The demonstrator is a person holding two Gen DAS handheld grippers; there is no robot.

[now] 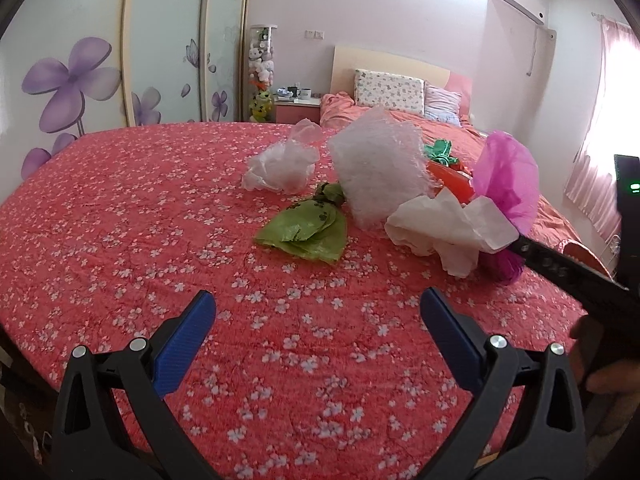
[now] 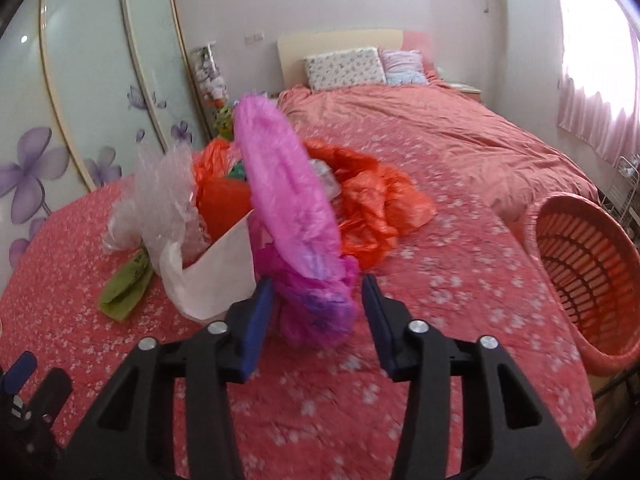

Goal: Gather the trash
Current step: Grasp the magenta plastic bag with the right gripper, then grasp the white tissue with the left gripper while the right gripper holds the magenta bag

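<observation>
Right wrist view: right tongs (image 2: pixel 318 300) half-closed around a pink bag (image 2: pixel 288 208), pads not touching, on the bed (image 2: pixel 440 280); paper (image 2: pixel 216 276) alongside, basket (image 2: pixel 588 276) right. Left tongs (image 1: pixel 318 320) wide, empty.

A bed (image 1: pixel 140 240) spread with a coral quilt of white blossoms, two pillows (image 1: pixel 390 90) propped against its pale headboard (image 1: pixel 384 60). Wardrobe doors (image 1: pixel 72 80) painted with purple flowers line the wall; pink curtains (image 2: pixel 600 120) glow at the window beside an air conditioner (image 1: pixel 520 10).
</observation>
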